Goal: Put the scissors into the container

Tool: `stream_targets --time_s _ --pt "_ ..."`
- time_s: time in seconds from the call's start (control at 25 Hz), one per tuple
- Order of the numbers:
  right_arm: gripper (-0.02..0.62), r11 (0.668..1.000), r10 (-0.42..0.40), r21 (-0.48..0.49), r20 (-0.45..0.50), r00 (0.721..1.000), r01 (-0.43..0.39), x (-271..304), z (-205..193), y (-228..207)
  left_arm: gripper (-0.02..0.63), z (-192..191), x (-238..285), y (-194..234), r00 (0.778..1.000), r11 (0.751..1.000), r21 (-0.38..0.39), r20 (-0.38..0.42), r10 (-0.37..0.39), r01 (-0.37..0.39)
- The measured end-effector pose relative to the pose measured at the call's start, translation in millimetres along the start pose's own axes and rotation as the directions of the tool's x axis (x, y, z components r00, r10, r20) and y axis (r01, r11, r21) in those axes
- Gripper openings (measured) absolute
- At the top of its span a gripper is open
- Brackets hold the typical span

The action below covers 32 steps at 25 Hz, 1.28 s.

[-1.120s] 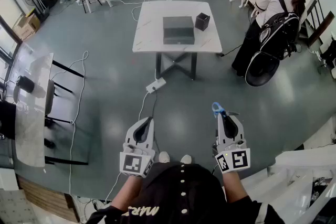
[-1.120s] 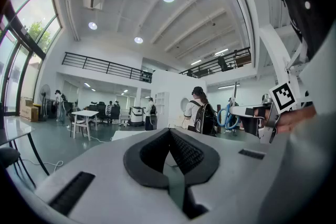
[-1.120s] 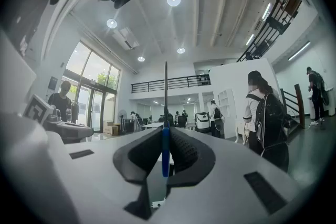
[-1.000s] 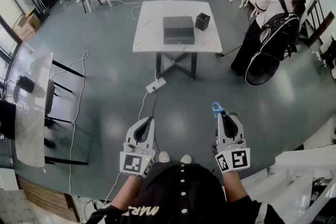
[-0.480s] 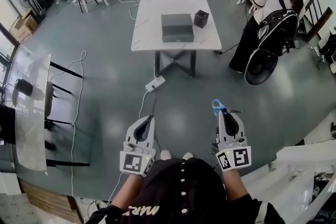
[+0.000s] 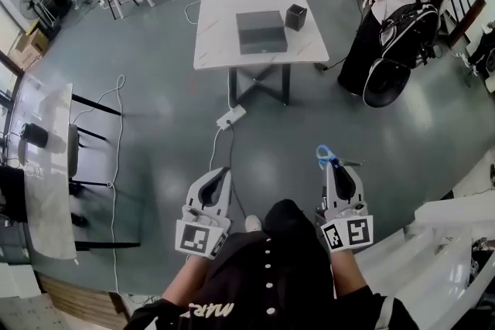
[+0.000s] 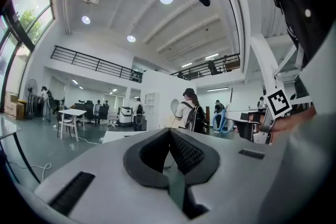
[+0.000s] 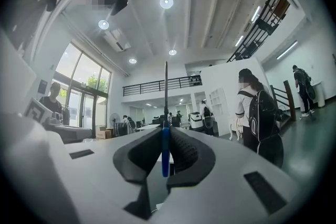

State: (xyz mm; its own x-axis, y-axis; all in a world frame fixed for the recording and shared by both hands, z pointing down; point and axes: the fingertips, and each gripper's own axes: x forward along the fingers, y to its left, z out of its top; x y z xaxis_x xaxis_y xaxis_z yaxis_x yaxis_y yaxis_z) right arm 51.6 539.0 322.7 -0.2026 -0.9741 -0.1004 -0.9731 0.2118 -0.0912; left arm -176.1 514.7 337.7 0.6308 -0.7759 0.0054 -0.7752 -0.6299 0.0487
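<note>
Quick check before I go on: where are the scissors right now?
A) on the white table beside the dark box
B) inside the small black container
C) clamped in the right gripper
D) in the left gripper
C: the right gripper view shows the right gripper with its jaws closed on the blue-handled scissors; the left gripper is shut with nothing in it.

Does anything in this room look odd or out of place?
Nothing is spilled or broken. The scissors are pinched in the right tool, far from the container on the table, and a power strip with loose cables lies on the floor in between.
</note>
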Motion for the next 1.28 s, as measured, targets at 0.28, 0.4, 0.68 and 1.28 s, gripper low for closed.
stream_targets --time_s 0.28,0.4,0.68,1.28 --pt "0.052 1.000 -0.002 0.001 -0.013 1.000 0.002 19.9 -8.5 7.9 0.026 -8.3 1.2 23.1 0.999 0.999 -0.018 -0.022 0.028 -0.029" --pt "0.052 1.000 0.006 -0.003 -0.006 1.000 -0.006 30.9 -7.1 5.6 0.026 -12.9 10.1 29.7 0.998 0.999 -0.023 -0.044 0.042 -0.043" --pt "0.052 1.000 0.009 -0.013 -0.022 1.000 -0.009 53.5 -13.1 -15.4 0.026 -18.8 43.2 42.9 0.997 0.997 -0.035 -0.055 0.063 -0.065" --pt "0.052 0.999 0.033 0.000 -0.014 0.999 -0.033 132.7 -15.3 -74.8 0.026 -17.5 141.7 62.0 0.995 0.996 -0.040 -0.065 0.077 -0.080"
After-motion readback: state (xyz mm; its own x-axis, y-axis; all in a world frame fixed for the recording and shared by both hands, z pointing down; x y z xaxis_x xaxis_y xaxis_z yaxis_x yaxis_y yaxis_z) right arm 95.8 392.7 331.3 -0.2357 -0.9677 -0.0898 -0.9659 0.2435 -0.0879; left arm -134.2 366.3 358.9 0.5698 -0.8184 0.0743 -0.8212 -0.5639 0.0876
